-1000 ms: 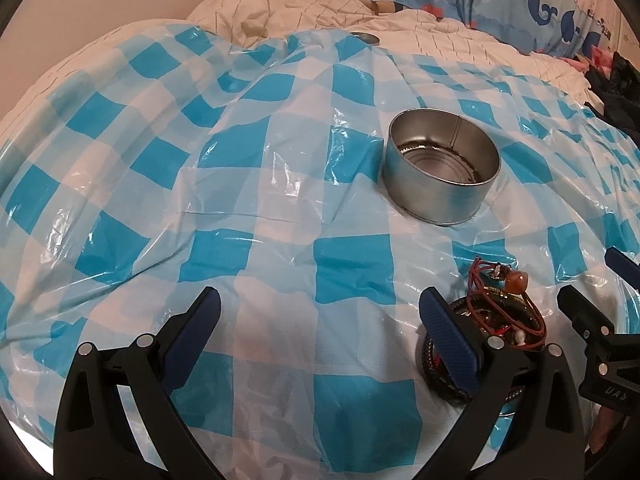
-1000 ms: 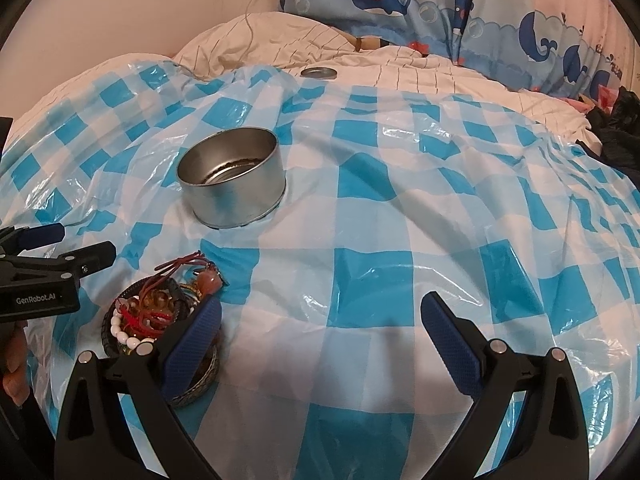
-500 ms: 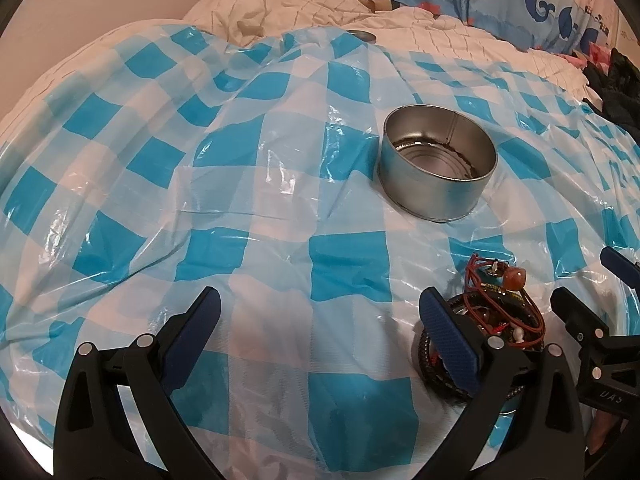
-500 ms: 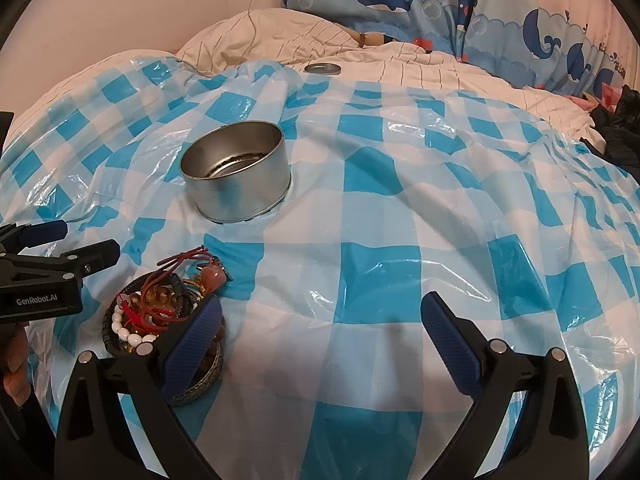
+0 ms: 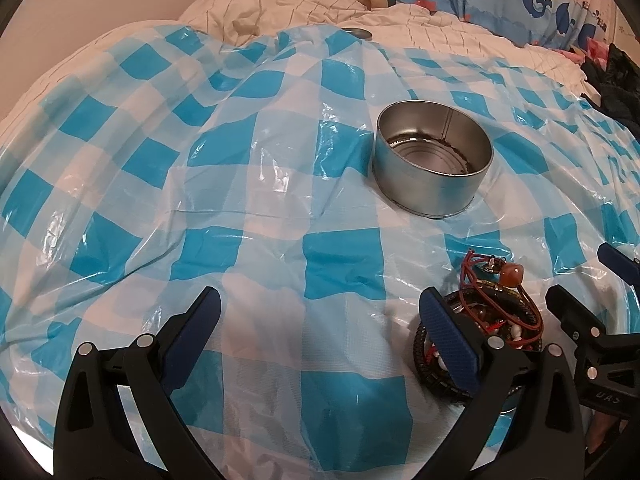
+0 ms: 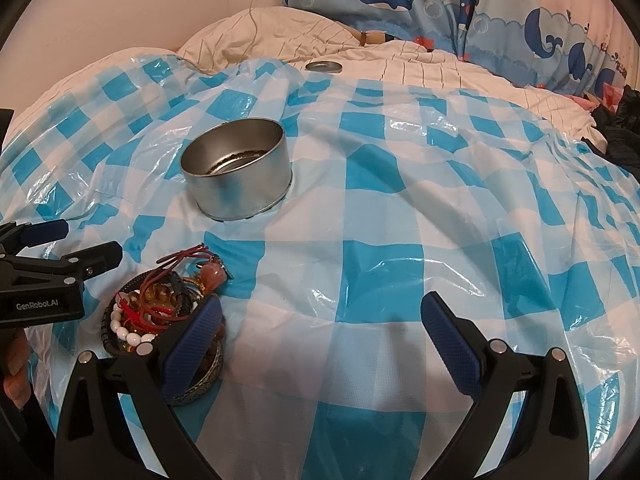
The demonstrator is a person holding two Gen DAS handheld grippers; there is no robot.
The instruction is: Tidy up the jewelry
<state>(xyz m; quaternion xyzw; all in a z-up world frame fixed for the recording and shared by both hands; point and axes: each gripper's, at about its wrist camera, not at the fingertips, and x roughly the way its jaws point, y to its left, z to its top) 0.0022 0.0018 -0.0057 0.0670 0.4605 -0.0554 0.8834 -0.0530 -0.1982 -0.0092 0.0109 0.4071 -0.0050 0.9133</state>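
Jewelry waiting, tin empty

Jewelry (image 6: 160, 320) lies heaped on the sheet (image 6: 380, 280), just beside the right gripper's (image 6: 320, 344) left jaw and the left gripper's (image 5: 320, 340) right jaw. Both pairs of jaws gape, holding nothing. Tin (image 6: 236, 172) stands beyond. Best take one strand at a time, pinching a cord free of the tangle.

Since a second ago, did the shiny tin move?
Cannot tell. The tin sits a touch higher in the right wrist view, but the checked sheet shifts with it, so the camera probably moved.
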